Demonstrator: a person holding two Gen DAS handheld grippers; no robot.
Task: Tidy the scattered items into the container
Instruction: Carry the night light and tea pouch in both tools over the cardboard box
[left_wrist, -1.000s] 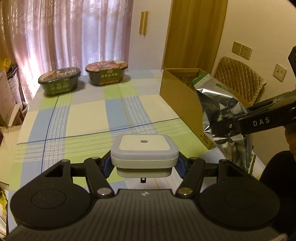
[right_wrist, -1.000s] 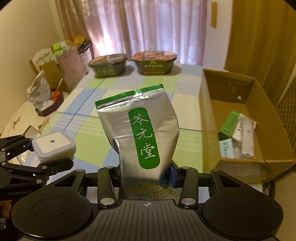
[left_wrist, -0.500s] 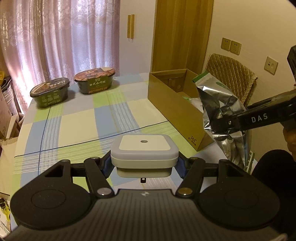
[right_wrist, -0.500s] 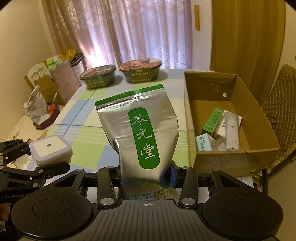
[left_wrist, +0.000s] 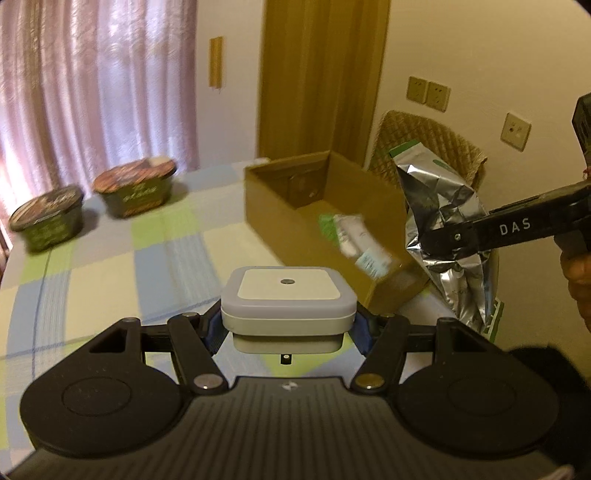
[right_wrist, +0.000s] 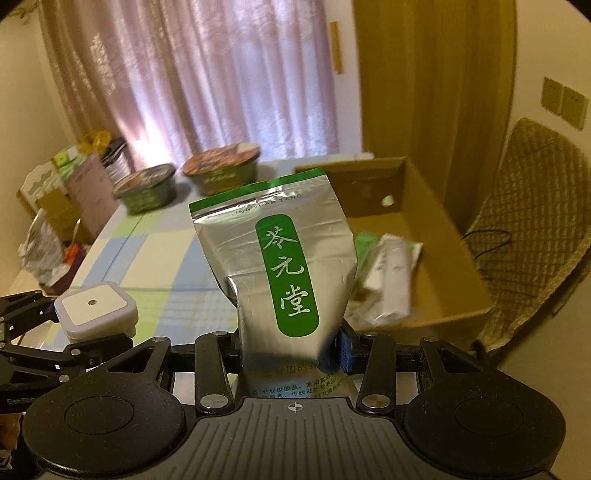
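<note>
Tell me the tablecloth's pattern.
Checked tablecloth in blue, green and cream; left wrist view shows it best.

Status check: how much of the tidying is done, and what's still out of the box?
Done: a few small packets already lie in the cardboard box. In hand: the left hand-held gripper is clamped on a white square night light, the right hand-held gripper on a silver tea pouch, both held short of the box. Left: dropping both in, then the two instant noodle bowls on the table.

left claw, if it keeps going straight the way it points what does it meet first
Probably the near corner of the cardboard box. The left claw, shut on the white square device, points over the checked tablecloth toward it. Depth is unclear; it may pass above the wall.
</note>
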